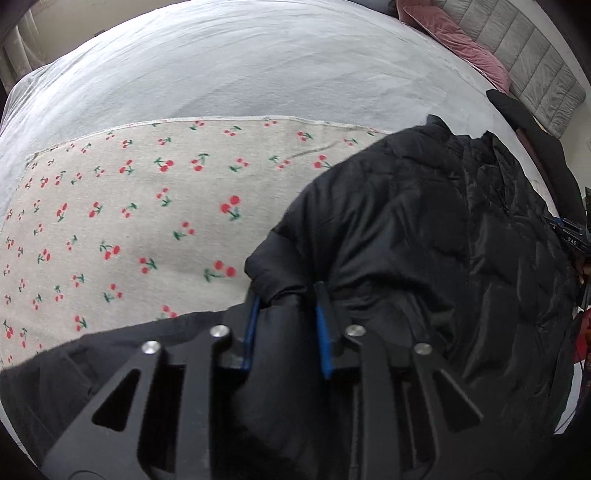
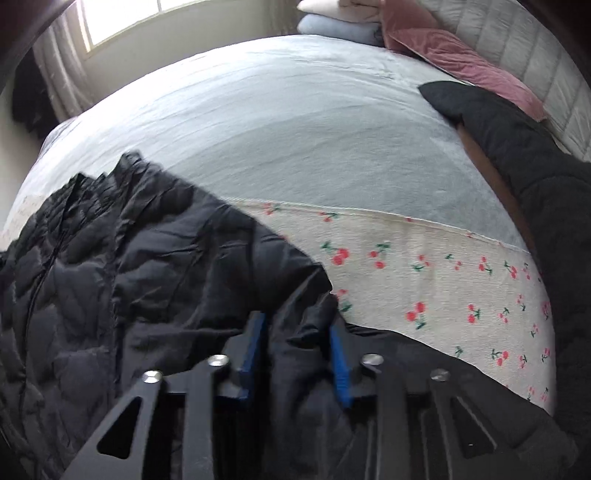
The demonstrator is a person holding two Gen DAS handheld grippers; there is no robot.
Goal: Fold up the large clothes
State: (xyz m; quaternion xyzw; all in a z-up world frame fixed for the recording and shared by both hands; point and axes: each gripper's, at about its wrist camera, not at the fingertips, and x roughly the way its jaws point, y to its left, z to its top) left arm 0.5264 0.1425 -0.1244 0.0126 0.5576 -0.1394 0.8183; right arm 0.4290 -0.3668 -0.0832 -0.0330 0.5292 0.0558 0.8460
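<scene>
Our left gripper (image 1: 286, 306) and right gripper (image 2: 297, 332) each pinch black jacket (image 1: 424, 236) folds between narrow jaws; beyond the jaws: cherry-print blanket (image 1: 129, 221), pale bedsheet (image 2: 295, 129), pink pillow (image 2: 461, 62), window (image 2: 122, 18).

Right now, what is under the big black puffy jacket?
The black jacket lies on a cherry-print blanket, which is spread over the pale bedsheet. Whether anything else sits beneath the jacket cannot be seen; its bulk covers that part.
</scene>
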